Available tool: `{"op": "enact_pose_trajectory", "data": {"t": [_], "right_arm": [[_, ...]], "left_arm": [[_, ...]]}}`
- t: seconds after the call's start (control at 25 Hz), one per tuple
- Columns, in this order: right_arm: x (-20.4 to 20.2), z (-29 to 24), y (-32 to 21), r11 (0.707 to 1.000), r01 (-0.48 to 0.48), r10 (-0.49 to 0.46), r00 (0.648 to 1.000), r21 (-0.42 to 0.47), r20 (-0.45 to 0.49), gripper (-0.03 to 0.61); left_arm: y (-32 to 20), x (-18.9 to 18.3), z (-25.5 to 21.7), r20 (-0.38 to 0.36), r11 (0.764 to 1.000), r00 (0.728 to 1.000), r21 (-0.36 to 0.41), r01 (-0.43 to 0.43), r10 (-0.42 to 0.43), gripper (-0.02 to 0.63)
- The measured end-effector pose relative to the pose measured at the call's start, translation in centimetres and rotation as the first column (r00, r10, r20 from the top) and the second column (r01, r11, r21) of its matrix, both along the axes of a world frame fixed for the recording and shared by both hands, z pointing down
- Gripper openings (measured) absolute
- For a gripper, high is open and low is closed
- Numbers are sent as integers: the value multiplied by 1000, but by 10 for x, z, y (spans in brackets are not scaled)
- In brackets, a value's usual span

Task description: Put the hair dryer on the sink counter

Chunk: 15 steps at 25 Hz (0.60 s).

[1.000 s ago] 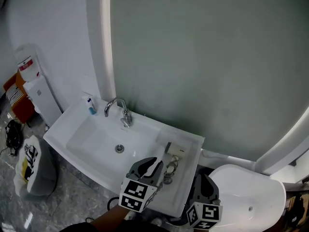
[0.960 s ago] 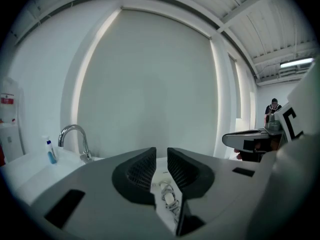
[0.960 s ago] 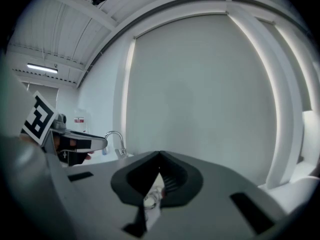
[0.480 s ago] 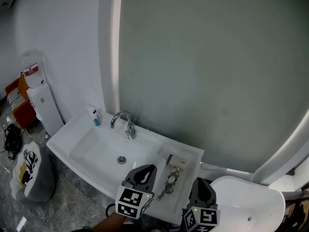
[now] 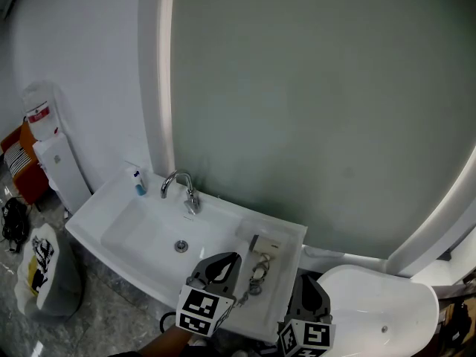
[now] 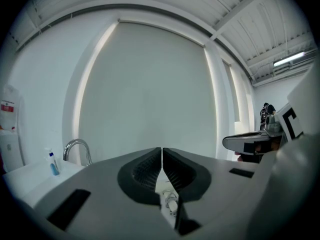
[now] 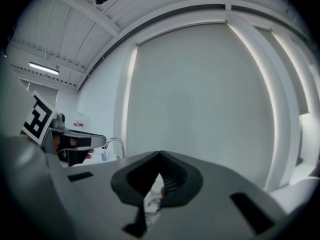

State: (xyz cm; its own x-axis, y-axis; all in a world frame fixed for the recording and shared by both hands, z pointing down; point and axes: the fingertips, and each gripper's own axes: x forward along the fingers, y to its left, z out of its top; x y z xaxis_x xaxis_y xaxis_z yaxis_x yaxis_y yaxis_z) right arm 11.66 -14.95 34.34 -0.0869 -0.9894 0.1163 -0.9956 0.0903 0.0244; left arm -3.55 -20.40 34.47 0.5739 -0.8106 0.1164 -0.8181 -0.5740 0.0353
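The cream hair dryer (image 5: 268, 245) lies on the white sink counter (image 5: 286, 274), right of the basin, with its coiled cord (image 5: 256, 271) in front of it. My left gripper (image 5: 229, 259) hovers just left of the cord, shut and empty; its jaws meet in the left gripper view (image 6: 162, 150), and a bit of cord (image 6: 168, 202) shows below them. My right gripper (image 5: 309, 280) hangs past the counter's right front corner, also shut with nothing in it (image 7: 160, 154). Neither gripper touches the dryer.
A chrome faucet (image 5: 183, 187) stands behind the basin (image 5: 149, 233), and a small blue-capped tube (image 5: 137, 181) sits at the back left corner. A white toilet (image 5: 379, 307) is at the right. A white dispenser (image 5: 52, 162) and a bag (image 5: 36, 268) stand at the left.
The left gripper's jaws stood slightly apart near the cord one second ago and are now closed, a little nearer to me. The head view has shifted slightly. The dryer has not moved.
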Motion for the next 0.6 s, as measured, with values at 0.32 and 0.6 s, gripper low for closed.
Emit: {"op": "enact_pose_trajectory", "data": {"t": [0.32,0.6], "right_arm": [[0,-1,-2,1000,7,-7,1000,5,-9,21],[-2,2,-4,1000,18,-18,1000,-2,-7,20]], "left_arm": [[-1,4,4,13,1000,1000,0,-6,6,20],[-2,3,13,13,999,1000,-32,-5,6,20]]}}
